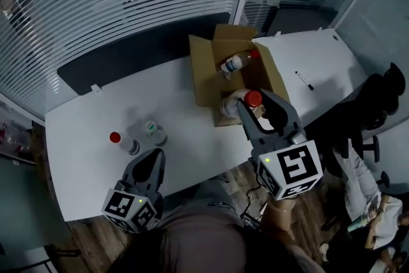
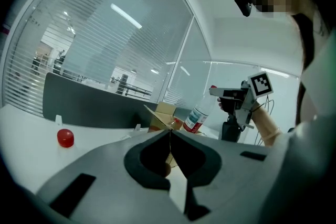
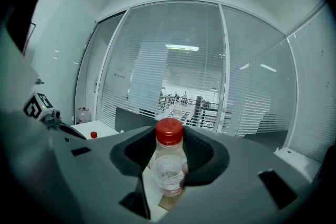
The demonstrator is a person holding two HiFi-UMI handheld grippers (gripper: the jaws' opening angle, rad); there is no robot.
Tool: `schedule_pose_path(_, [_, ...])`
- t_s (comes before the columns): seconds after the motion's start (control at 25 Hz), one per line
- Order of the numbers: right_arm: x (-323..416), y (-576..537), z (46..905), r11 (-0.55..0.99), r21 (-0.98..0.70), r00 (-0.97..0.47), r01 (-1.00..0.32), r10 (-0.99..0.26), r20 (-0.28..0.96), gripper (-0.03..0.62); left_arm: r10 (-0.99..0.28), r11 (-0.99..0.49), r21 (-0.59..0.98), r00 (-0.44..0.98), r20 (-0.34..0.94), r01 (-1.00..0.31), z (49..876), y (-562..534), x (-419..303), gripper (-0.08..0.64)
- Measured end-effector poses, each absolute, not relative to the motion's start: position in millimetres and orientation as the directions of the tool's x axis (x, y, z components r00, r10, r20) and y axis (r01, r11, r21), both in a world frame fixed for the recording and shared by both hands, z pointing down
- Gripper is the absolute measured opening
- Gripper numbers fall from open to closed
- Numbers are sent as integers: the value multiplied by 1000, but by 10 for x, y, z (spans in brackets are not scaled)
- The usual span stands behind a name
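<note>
Bottle (image 3: 169,165) was clamped in right gripper (image 1: 254,101), box (image 1: 203,73) below it (second bottle (image 1: 233,64) inside); left gripper (image 1: 158,153) jaws together, empty.

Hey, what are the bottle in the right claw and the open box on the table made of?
The bottle in the right claw: probably clear, glossy plastic, since the background shows through it. Its red cap looks like opaque plastic. The box: brown, matte cardboard, judging by its folded flaps and thin raw edges.

Clear glossy plastic bottle (image 3: 169,162) — matt cardboard box (image 1: 204,73), smooth table (image 1: 96,150).
</note>
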State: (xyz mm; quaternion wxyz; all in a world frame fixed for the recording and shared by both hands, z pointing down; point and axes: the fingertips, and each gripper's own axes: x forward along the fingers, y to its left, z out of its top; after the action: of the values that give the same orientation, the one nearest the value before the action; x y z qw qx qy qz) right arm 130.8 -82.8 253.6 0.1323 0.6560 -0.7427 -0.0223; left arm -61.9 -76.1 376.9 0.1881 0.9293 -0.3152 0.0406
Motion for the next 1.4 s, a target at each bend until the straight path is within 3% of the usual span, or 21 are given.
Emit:
schedule_pose_path(0.56, [559, -681, 2889, 233, 160, -196, -959, -956, 218, 172, -629, -678, 310, 744, 224, -667, 3861, -509, -1260, 9])
schedule_pose_path(1.4, [-723, -892, 3293, 583, 108, -533, -805, -792, 300, 172, -800, -494, 281, 557, 224, -823, 3819, -385, -2079, 9])
